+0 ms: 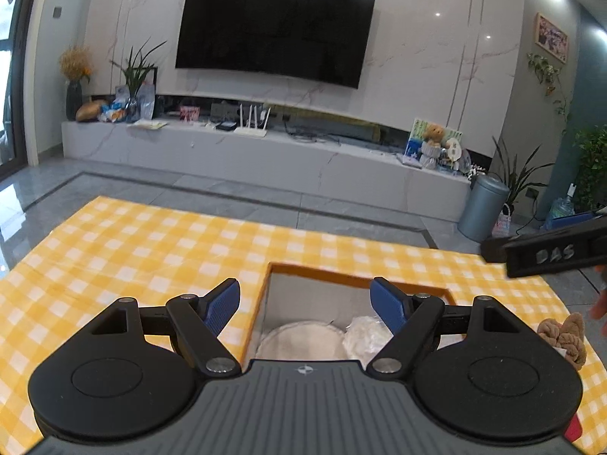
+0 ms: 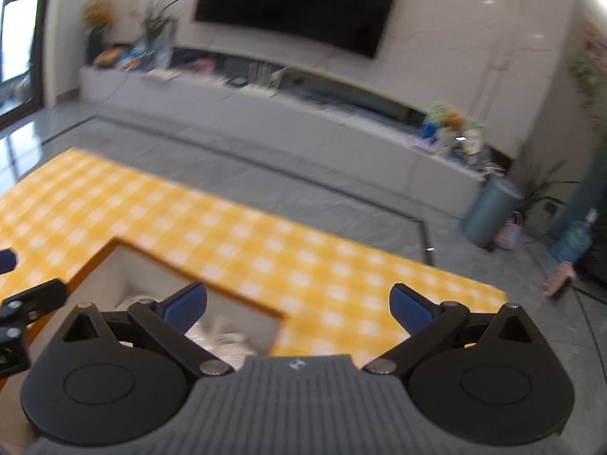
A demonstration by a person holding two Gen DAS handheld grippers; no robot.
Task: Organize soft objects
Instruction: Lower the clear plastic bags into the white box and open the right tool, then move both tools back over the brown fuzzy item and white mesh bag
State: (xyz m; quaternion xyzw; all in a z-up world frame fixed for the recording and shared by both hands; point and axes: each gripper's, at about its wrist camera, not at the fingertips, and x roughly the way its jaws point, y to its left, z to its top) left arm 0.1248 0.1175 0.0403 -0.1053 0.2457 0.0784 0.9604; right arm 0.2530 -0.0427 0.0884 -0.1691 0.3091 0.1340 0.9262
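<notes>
Two grippers, both over a yellow-and-white checked tablecloth (image 1: 125, 250) with a rectangular cut-out bin (image 1: 303, 288) sunk into it.

Item 1, left gripper (image 1: 305, 305): blue-padded fingers (image 1: 224, 305) spread wide apart, nothing between them, held above the near edge of the bin.

Item 2, bin contents, seen in the left wrist view: a round white cushion-like piece (image 1: 303, 341) at the bottom, and just beside it on the right a crumpled white soft item (image 1: 366, 335), touching or nearly so.

Item 3, brown knitted soft toy (image 1: 565, 337): lying on the cloth outside the bin, to the right of the left gripper's body.

Item 4, right gripper (image 2: 297, 309): fingers likewise spread wide, empty, over the bin's right edge and the cloth; this view is motion-blurred. Its black arm enters the left wrist view at the far right edge.

Background: wall-mounted television (image 1: 277, 28), long grey media console (image 1: 265, 151), grey bin (image 1: 481, 208) on the floor.
</notes>
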